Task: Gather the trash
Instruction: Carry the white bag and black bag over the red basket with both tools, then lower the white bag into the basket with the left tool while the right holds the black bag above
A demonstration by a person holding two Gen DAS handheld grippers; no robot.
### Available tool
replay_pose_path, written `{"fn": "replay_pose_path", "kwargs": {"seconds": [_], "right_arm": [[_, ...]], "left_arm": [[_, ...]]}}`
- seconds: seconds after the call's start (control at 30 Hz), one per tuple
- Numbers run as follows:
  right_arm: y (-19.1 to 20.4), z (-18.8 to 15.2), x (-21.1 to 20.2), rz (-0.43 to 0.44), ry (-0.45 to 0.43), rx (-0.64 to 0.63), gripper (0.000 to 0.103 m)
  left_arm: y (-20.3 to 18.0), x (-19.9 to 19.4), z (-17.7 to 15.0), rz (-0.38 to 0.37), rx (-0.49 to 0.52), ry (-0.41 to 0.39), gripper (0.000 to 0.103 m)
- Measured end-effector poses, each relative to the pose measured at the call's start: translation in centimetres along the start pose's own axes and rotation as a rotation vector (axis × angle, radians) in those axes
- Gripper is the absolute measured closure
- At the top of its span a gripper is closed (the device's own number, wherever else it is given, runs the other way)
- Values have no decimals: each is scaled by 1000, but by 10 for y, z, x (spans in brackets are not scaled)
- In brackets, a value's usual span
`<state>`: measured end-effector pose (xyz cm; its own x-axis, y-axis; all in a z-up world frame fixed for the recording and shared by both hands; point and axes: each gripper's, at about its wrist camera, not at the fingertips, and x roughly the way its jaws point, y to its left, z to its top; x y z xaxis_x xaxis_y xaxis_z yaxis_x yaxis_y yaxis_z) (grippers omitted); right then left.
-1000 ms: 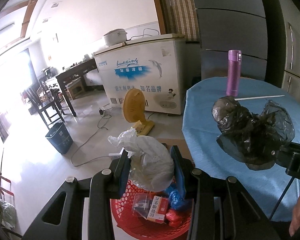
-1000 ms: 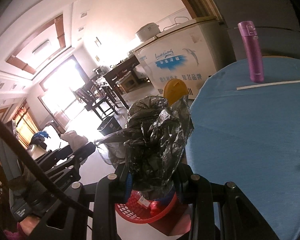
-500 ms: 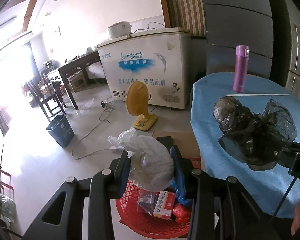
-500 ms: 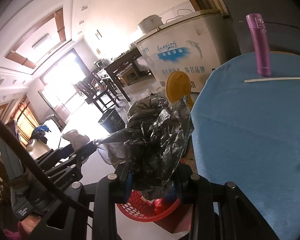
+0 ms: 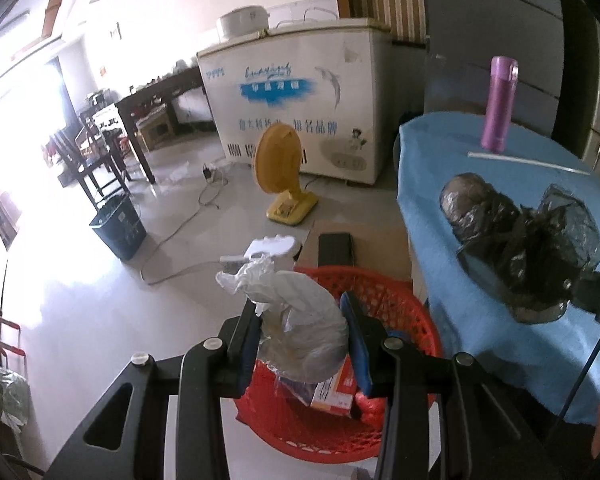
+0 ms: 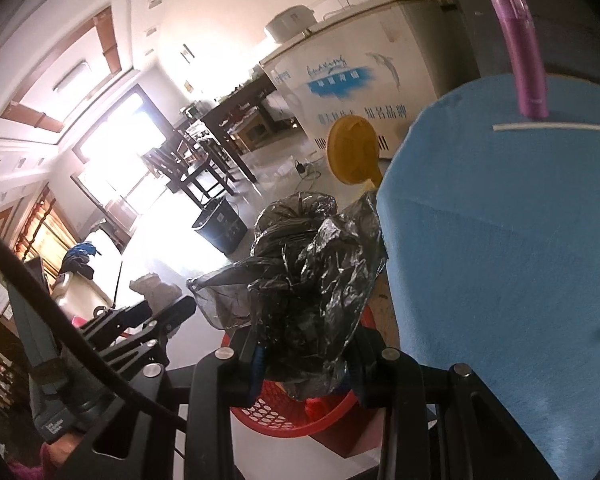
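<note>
Pinching a crumpled white plastic bag (image 5: 300, 320) between its blue pads, the left gripper (image 5: 303, 344) hangs right above a red mesh basket (image 5: 404, 304) that stands on the floor beside a table under a blue cloth (image 5: 452, 216). Inside the basket lies a small orange-and-white carton (image 5: 338, 390) with print too small to read, next to some red and blue wrappers. The right gripper (image 6: 306, 360) is clamped on a wad of black plastic bag (image 6: 312, 272), held above the near rim of the same basket, at the edge of the cloth.

On the cloth stand a purple flask (image 5: 498, 104) and, just in front of it, a thin white stick (image 5: 528, 162). Behind, a white chest freezer (image 5: 300, 96) bears a cursive blue brand word that cannot be made out, a blue band with pale characters, a dolphin drawing and a lower row of blue Chinese characters, all too blurred to read. A yellow fan (image 5: 282, 164) stands before it, a dark bin (image 5: 118, 226) farther left.
</note>
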<state>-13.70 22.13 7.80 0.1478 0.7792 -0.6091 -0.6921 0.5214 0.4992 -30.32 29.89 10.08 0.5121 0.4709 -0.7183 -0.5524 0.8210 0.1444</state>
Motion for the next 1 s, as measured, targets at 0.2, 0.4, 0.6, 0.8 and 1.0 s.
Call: {"fn": "replay_pose_path", "kwargs": {"seconds": [0.2, 0.4, 0.6, 0.8, 1.0], "right_arm": [[-16, 2, 17, 12, 27, 23, 67], [-28, 4, 32, 35, 52, 42, 67], [-36, 6, 45, 69, 85, 43, 67], [-48, 13, 57, 88, 106, 51, 67], [-59, 19, 71, 99, 113, 69, 67]], "left_arm": [[-4, 21, -9, 9, 8, 69, 62], [-7, 33, -17, 25, 13, 112, 62], [-8, 48, -20, 34, 4, 163, 62], [-10, 60, -22, 48, 7, 192, 62], [-16, 70, -24, 52, 17, 220, 62]]}}
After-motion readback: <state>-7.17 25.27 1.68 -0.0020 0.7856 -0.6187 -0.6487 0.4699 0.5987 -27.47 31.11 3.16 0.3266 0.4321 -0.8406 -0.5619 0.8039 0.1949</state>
